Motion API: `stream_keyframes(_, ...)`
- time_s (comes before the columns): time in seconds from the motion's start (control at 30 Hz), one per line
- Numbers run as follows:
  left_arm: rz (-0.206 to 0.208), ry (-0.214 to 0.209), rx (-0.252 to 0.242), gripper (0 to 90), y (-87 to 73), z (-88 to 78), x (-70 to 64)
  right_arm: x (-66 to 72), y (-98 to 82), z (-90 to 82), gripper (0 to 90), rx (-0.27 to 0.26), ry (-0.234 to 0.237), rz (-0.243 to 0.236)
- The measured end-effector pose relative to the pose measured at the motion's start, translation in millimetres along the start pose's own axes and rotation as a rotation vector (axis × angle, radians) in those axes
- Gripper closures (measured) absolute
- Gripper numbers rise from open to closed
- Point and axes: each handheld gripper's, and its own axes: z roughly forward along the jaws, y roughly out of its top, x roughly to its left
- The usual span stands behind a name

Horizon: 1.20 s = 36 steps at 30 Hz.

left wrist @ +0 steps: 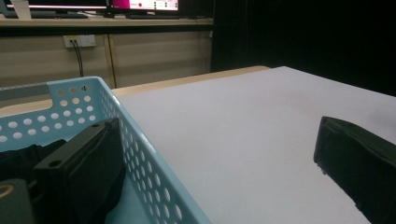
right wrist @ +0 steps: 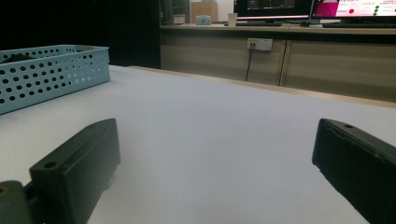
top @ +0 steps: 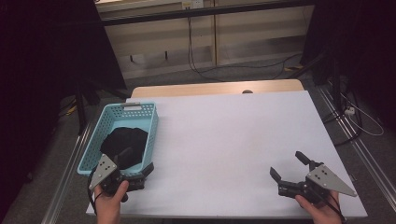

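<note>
A light blue perforated basket stands at the table's left, with a black cloth bunched inside. My left gripper is open at the basket's near right corner. One of its jaws hangs inside the basket over the cloth, the other is outside over the white table; the basket wall passes between them. My right gripper is open low over the table's near right part, with nothing between its jaws. From the right gripper view the basket lies far off to the left.
The white table top spreads wide between the two grippers. Beyond its far edge are a wooden strip, cables on the floor and a wall with sockets. Dark stands flank both sides.
</note>
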Motion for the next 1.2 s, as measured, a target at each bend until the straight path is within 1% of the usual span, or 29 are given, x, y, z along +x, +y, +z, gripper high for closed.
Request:
stream_keyframes(0.03,0.005,-0.004,0.006,1.7,0.0,0.0,0.1,0.0,0.0,0.0,0.3,0.0,0.0,0.0)
stream_keyframes(0.07,-0.002,-0.005,0.001,1.7,0.0,0.4,-0.7,-0.1,0.0,-0.2,0.3,0.002,-0.001,-0.003)
stream_keyframes(0.23,-0.001,-0.01,0.001,1.7,0.5,-0.1,-0.9,0.1,0.3,-0.4,0.4,0.001,0.001,-0.007)
stream_keyframes(0.33,0.0,-0.005,0.003,1.7,0.6,-1.0,0.4,0.7,0.6,-0.4,0.4,0.0,0.002,-0.014)
stream_keyframes(0.4,-0.01,-0.003,-0.003,1.7,1.0,-1.2,0.1,1.1,0.7,-0.4,0.4,0.0,0.005,-0.014)
stream_keyframes(0.43,-0.008,-0.002,-0.004,1.7,1.3,-1.2,0.0,1.3,0.7,-0.8,0.4,-0.001,0.008,-0.023)
stream_keyframes(0.53,-0.002,-0.006,-0.001,1.7,2.6,-0.7,-0.6,1.3,0.9,-1.5,0.4,-0.001,0.009,-0.023)
stream_keyframes(0.73,-0.009,-0.007,-0.008,1.7,7.2,1.1,-1.5,1.1,0.7,-1.6,0.4,-0.002,0.013,-0.021)
stream_keyframes(0.8,-0.021,-0.008,-0.021,1.6,12.4,1.7,0.5,1.7,0.5,-1.3,0.4,0.0,0.017,-0.024)
stream_keyframes(0.87,-0.023,-0.007,-0.024,1.7,15.0,1.5,0.9,1.8,0.5,-1.4,0.4,0.001,0.019,-0.025)
stream_keyframes(0.93,-0.007,-0.001,-0.03,1.6,21.4,1.3,2.0,1.9,0.5,-1.5,0.4,0.001,0.02,-0.026)
stream_keyframes(0.97,0.017,-0.002,-0.023,1.6,27.7,0.8,3.5,2.0,0.6,-1.9,0.5,0.001,0.02,-0.027)
stream_keyframes(1.03,0.018,-0.001,-0.026,1.7,30.4,0.7,3.9,1.9,0.8,-2.1,0.5,-0.001,0.021,-0.027)
stream_keyframes(1.1,0.011,0.002,-0.031,1.7,37.8,0.8,8.4,2.2,1.0,-2.5,0.6,-0.001,0.022,-0.027)
stream_keyframes(1.13,0.011,0.002,-0.031,1.7,37.8,0.8,8.4,2.3,1.0,-2.5,0.6,-0.001,0.022,-0.027)
stream_keyframes(1.17,0.016,0.003,-0.034,1.6,43.1,1.0,12.2,2.5,0.9,-2.4,0.7,0.0,0.021,-0.027)
stream_keyframes(1.2,0.016,0.003,-0.034,1.6,43.1,1.0,12.2,2.5,0.9,-2.4,0.7,0.0,0.021,-0.027)
